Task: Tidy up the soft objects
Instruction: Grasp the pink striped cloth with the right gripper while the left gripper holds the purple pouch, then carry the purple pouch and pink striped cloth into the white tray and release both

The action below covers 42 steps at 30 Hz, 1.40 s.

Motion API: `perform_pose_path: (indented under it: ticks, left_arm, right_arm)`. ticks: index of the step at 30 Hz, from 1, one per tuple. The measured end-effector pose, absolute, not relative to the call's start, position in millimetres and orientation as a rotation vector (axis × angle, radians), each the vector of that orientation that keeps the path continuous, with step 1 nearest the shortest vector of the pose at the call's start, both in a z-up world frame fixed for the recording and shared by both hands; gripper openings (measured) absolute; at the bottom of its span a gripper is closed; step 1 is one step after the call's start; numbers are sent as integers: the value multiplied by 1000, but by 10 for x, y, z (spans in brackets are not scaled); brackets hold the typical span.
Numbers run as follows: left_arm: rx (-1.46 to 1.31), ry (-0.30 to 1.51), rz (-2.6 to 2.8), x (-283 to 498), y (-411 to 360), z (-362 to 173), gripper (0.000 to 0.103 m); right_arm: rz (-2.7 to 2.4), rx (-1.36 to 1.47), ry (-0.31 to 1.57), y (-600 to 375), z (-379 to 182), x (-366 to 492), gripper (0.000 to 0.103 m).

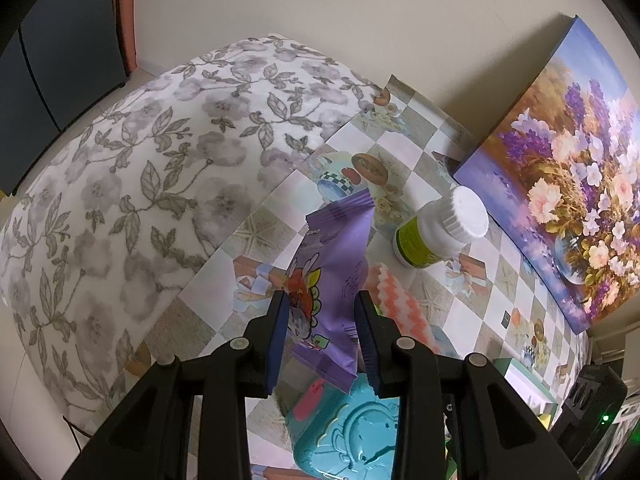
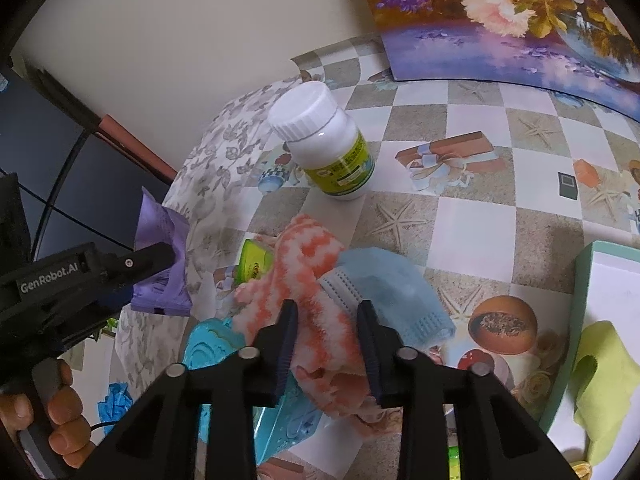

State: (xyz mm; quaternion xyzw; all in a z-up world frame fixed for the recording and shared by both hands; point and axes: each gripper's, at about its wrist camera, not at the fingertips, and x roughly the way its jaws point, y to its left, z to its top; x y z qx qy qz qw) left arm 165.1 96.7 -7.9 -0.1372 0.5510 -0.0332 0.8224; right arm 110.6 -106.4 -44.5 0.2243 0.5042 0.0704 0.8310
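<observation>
Holding a purple packet [image 1: 332, 280] aloft to keep it clear, the left gripper [image 1: 323, 312] waits while the right gripper [image 2: 328, 332] pinches the orange-and-white fuzzy cloth [image 2: 304, 292] on the desk [image 2: 480, 216], jaws narrow.

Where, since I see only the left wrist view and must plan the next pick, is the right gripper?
Observer: The right gripper is down on the orange-and-white cloth, its jaws closed on the fluffy fabric.
Operator: Is anything lying against that cloth?
Observer: Yes, a blue face mask touches its right side.
Operator: Where could soft things go?
Observer: A green-rimmed tray sits at the right edge of the right wrist view, with a yellow-green cloth inside it.
</observation>
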Motion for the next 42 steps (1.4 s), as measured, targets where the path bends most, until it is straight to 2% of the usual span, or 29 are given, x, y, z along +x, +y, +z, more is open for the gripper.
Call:
perform_pose_path:
  ticks: [12, 26, 36, 42]
  left_arm:
    - [-276, 1132, -83, 1547, 896, 135, 35]
    - [-282, 1029, -103, 1369, 850, 580, 35]
    - [-262, 945, -148, 1185, 678, 953, 35]
    - [-226, 911, -222, 1043, 373, 1132, 35]
  right_arm:
    - [207, 514, 926, -1102, 12, 991, 5]
    - [237, 502, 670, -1248, 998, 603, 5]
    - [169, 517, 474, -1672, 1632, 85, 5]
    - [31, 504, 420, -2099, 1847, -266, 5]
